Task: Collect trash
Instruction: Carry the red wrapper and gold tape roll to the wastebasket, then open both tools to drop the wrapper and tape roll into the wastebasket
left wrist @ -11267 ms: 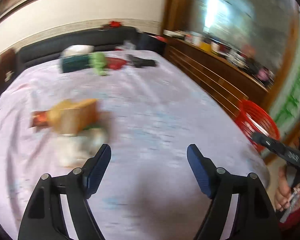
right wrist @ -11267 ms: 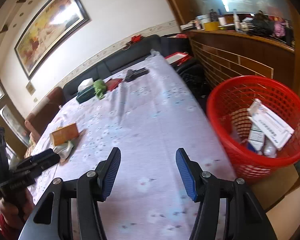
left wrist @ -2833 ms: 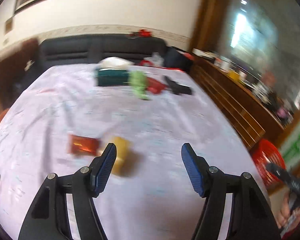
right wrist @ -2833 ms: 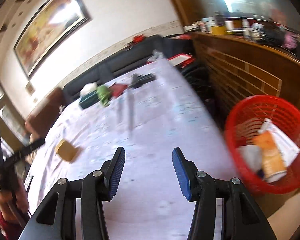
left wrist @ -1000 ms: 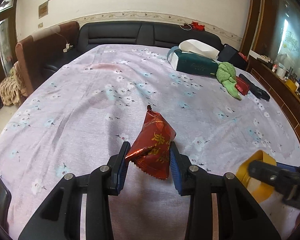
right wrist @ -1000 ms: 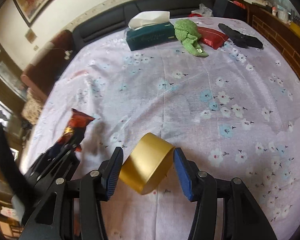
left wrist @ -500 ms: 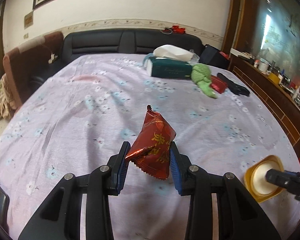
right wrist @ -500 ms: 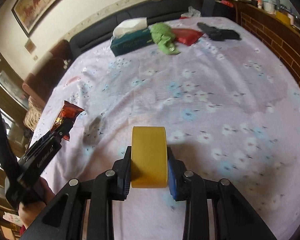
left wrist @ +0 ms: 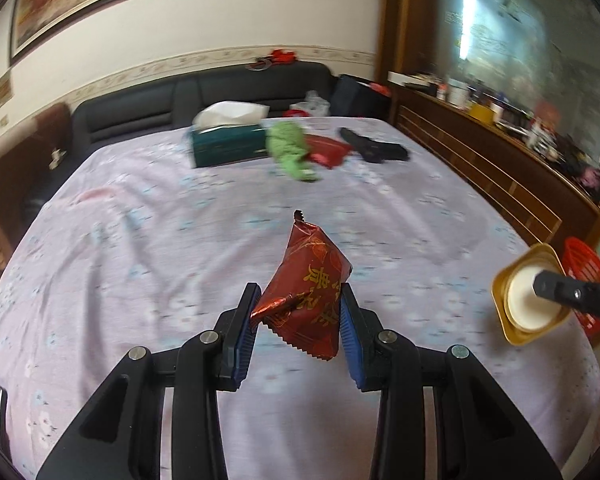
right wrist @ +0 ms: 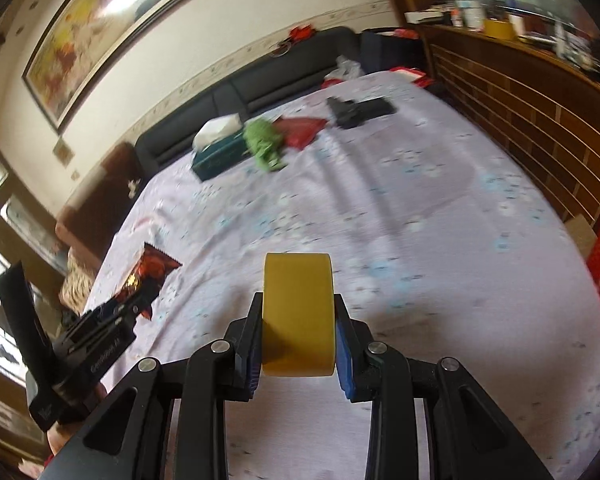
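Two grippers each carry one piece of trash above the big table [left wrist: 140, 240], which is covered with a pale flowered cloth. The red basket [left wrist: 588, 276] stands low beyond the table's right edge, partly hidden in both views.

The step in hand, I judge, is carrying both pieces to that basket. To do it well, each gripper should keep its squeeze firm, pass over the table edge, and let go only when it is above the basket's mouth, one after the other so that they do not collide.

The right gripper [right wrist: 298, 344] has just been closing its jaws, and they now press the yellow cup [right wrist: 298, 312] from both sides; in the left wrist view its white inside shows. The left gripper [left wrist: 296, 320] is closed on the red snack wrapper [left wrist: 308, 292], which stands up between the pads. The wrapper is thin and crinkly, so it may slip.

Far across the table lie things which seem not to be trash: a green tissue box [left wrist: 228, 142], a green cloth [left wrist: 292, 152], a red pouch [left wrist: 326, 150] and a black object [left wrist: 374, 150]. They are well apart from the path. A wooden sideboard [left wrist: 500, 164] runs behind the basket. Nothing on the cloth blocks the way.
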